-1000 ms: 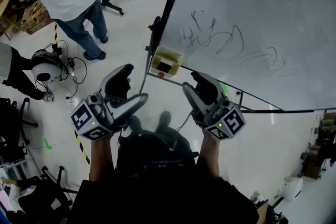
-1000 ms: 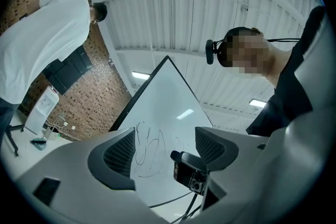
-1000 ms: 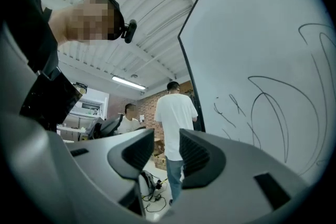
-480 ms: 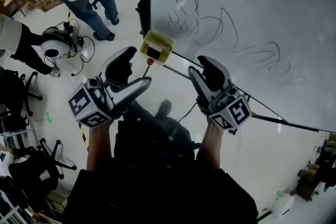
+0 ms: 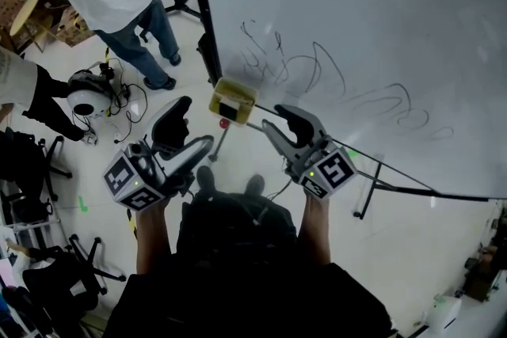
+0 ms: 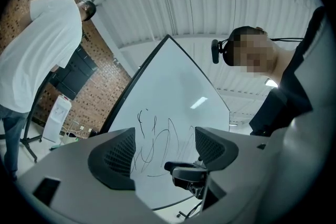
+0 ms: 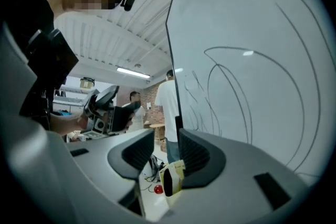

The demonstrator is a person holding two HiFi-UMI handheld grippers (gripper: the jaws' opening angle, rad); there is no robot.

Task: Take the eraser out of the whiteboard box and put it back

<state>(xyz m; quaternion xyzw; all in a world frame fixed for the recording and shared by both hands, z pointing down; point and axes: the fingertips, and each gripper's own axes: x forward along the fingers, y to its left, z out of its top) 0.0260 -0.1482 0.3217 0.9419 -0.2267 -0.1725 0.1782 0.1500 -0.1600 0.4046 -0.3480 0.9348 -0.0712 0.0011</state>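
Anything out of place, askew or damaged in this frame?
Nothing looks damaged or spilled. The whiteboard box sits at the whiteboard's lower corner, and the left tool and right tool are open and empty. The only untidy spot is a white headset with loose cables on the floor.

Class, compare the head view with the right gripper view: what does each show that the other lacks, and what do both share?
Only the head view: a white headset on the floor and the wearer's shoes. Only the right gripper view: the ribbed ceiling with a strip light. Both: the scribbled whiteboard and the yellow box at its lower edge.
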